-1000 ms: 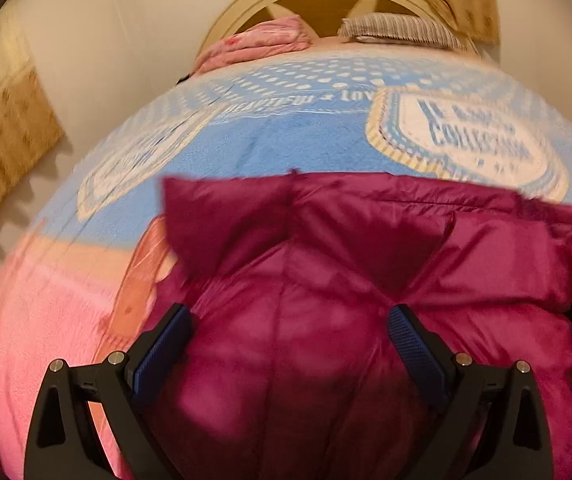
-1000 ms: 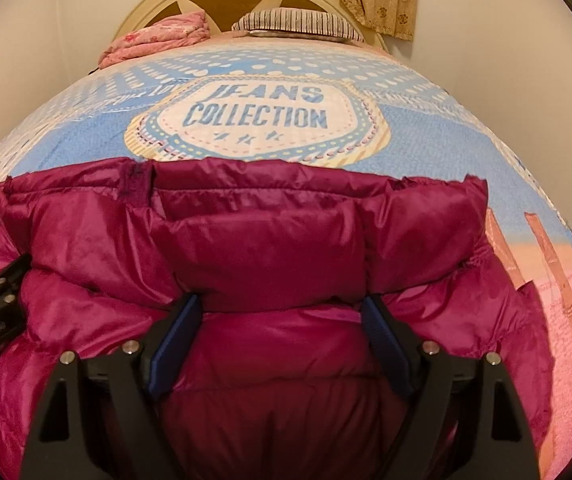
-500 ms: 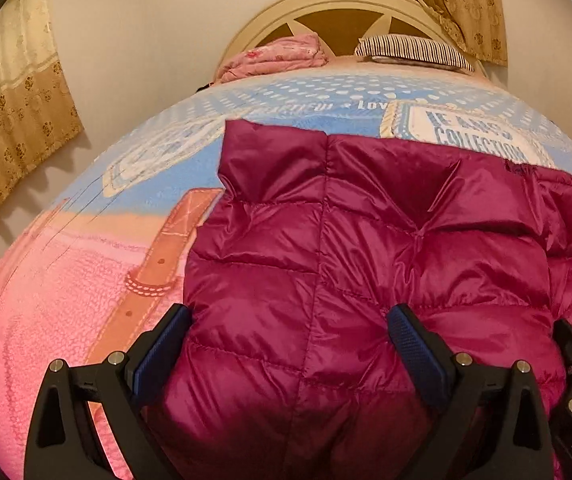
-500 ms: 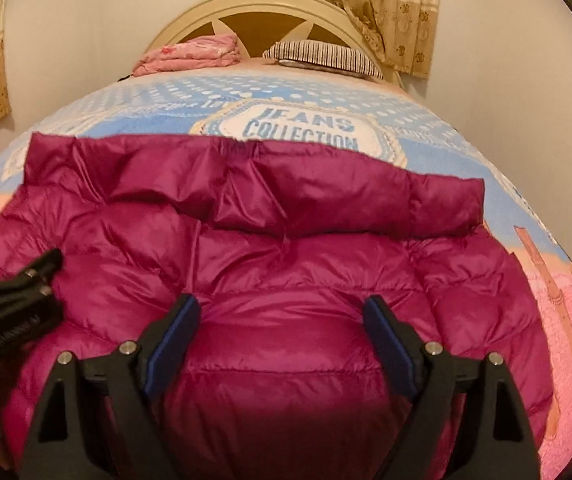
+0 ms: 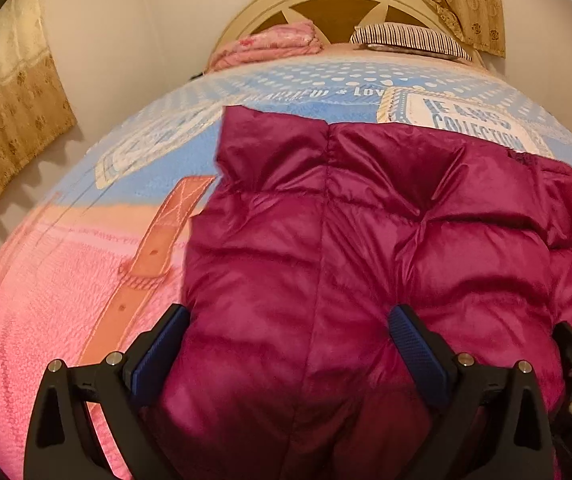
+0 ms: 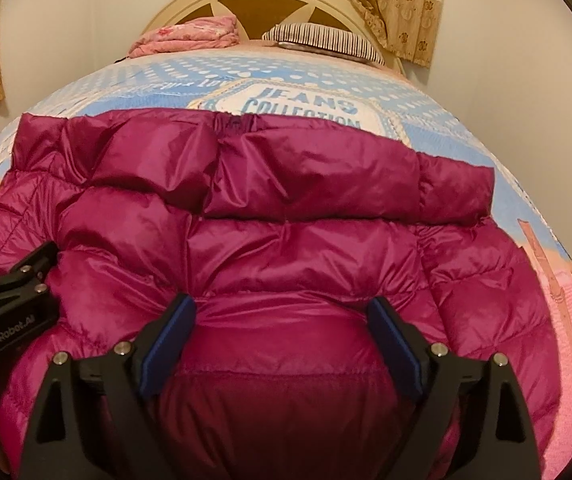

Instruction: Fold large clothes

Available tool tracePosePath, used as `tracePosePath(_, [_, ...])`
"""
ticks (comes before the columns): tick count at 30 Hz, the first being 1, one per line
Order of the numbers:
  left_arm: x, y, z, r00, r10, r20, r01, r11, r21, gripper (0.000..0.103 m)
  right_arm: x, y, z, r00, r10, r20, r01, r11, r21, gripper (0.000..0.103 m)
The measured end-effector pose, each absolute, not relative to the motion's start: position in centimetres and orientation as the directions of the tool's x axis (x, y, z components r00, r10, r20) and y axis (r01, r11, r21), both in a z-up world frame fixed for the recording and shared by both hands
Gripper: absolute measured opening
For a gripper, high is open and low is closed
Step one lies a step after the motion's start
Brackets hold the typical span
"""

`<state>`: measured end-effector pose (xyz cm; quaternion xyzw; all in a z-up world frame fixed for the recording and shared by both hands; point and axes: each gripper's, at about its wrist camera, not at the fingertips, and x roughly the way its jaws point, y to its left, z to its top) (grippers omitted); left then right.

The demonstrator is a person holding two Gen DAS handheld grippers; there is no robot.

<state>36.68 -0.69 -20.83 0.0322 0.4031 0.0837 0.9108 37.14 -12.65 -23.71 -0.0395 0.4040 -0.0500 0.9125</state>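
Jacket (image 5: pixel 325 260) lies spread on my bed's blanket (image 5: pixel 66 300). Left tongs (image 5: pixel 289 344) and right tongs (image 6: pixel 282 336) both gape wide over it, gripping nothing.

1. The puffy magenta quilted down jacket (image 6: pixel 286 248) covers the near bed, filling the gap between each gripper's fingers.
2. Bare blue-and-pink printed fleece blanket (image 5: pixel 66 280) lies open left, right and beyond the jacket.
3. A folded pink quilt (image 6: pixel 190 36) and striped pillow (image 6: pixel 325 40) block the headboard end.
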Motion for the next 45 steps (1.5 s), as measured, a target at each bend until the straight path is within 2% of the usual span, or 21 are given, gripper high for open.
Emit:
tracePosePath(3, [32.9, 1.4, -18.8, 0.703, 0.142, -0.697, -0.141, 0.988, 0.059, 0.1, 34.6, -12.8, -21.9, 0.693, -0.101, -0.714, 0.071, 0.995, -0.072, 0.089])
tracePosePath(6, [28.5, 3.7, -18.0, 0.728, 0.212, -0.652, -0.217, 0.973, 0.075, 0.1, 31.0, -12.8, -20.8, 0.72, -0.082, -0.689, 0.047, 0.996, -0.07, 0.09])
tracePosePath(9, [26.1, 6.2, -19.0, 0.693, 0.198, -0.693, -0.284, 0.959, -0.01, 0.1, 28.0, -12.6, -21.6, 0.726, -0.082, -0.683, 0.042, 0.996, -0.074, 0.093])
tracePosePath(11, [25.7, 7.1, -20.3, 0.664, 0.133, -0.736, -0.301, 0.948, -0.1, 0.1, 27.8, -12.2, -22.9, 0.715, -0.076, -0.695, 0.038, 0.997, -0.07, 0.093])
tracePosePath(13, [25.7, 7.0, -21.0, 0.645, 0.091, -0.759, -0.297, 0.945, -0.139, 0.1, 27.9, -12.0, -23.5, 0.718, -0.087, -0.691, 0.038, 0.996, -0.085, 0.093])
tracePosePath(18, [26.0, 5.4, -21.6, 0.658, 0.034, -0.752, -0.263, 0.946, -0.188, 0.1, 28.9, -12.1, -24.1, 0.684, -0.081, -0.725, 0.031, 0.996, -0.082, 0.095])
tracePosePath(19, [26.2, 5.1, -21.6, 0.662, 0.023, -0.749, -0.252, 0.948, -0.193, 0.094, 29.1, -12.2, -24.0, 0.681, -0.079, -0.728, 0.032, 0.996, -0.079, 0.095])
tracePosePath(20, [26.4, 4.8, -21.7, 0.663, -0.007, -0.749, -0.228, 0.95, -0.211, 0.074, 29.2, -12.2, -24.1, 0.68, -0.078, -0.729, 0.033, 0.997, -0.077, 0.095])
tracePosePath(21, [26.5, 4.5, -21.5, 0.664, -0.015, -0.748, -0.217, 0.953, -0.212, 0.07, 29.1, -12.2, -24.1, 0.68, -0.081, -0.729, 0.033, 0.996, -0.08, 0.095])
tracePosePath(22, [26.4, 4.3, -21.3, 0.669, 0.003, -0.743, -0.214, 0.958, -0.189, 0.058, 28.9, -11.9, -24.0, 0.681, -0.086, -0.727, 0.034, 0.996, -0.086, 0.095])
tracePosePath(23, [26.4, 3.9, -21.0, 0.678, -0.005, -0.735, -0.191, 0.964, -0.183, 0.041, 28.8, -11.9, -24.0, 0.681, -0.091, -0.726, 0.034, 0.995, -0.093, 0.095])
tracePosePath(25, [26.1, 4.0, -20.6, 0.689, -0.036, -0.724, -0.161, 0.966, -0.201, 0.021, 28.6, -11.8, -24.0, 0.682, -0.095, -0.725, 0.035, 0.995, -0.097, 0.095])
tracePosePath(26, [26.0, 4.0, -20.3, 0.694, -0.049, -0.718, -0.147, 0.967, -0.208, 0.016, 28.5, -11.8, -24.0, 0.682, -0.096, -0.725, 0.035, 0.994, -0.099, 0.095])
tracePosePath(31, [24.9, 4.2, -19.2, 0.729, -0.042, -0.683, -0.122, 0.974, -0.19, 0.008, 28.7, -11.4, -24.0, 0.68, -0.108, -0.726, 0.043, 0.993, -0.107, 0.095])
tracePosePath(40, [22.6, 8.9, -15.5, 0.788, -0.02, -0.616, -0.153, 0.962, -0.227, 0.006, 28.5, -8.1, -23.5, 0.673, -0.1, -0.733, 0.033, 0.994, -0.106, 0.096])
tracePosePath(45, [21.4, 11.2, -13.2, 0.823, 0.053, -0.565, -0.175, 0.971, -0.164, 0.006, 27.9, -2.8, -23.3, 0.698, -0.049, -0.714, -0.063, 0.99, -0.129, 0.096])
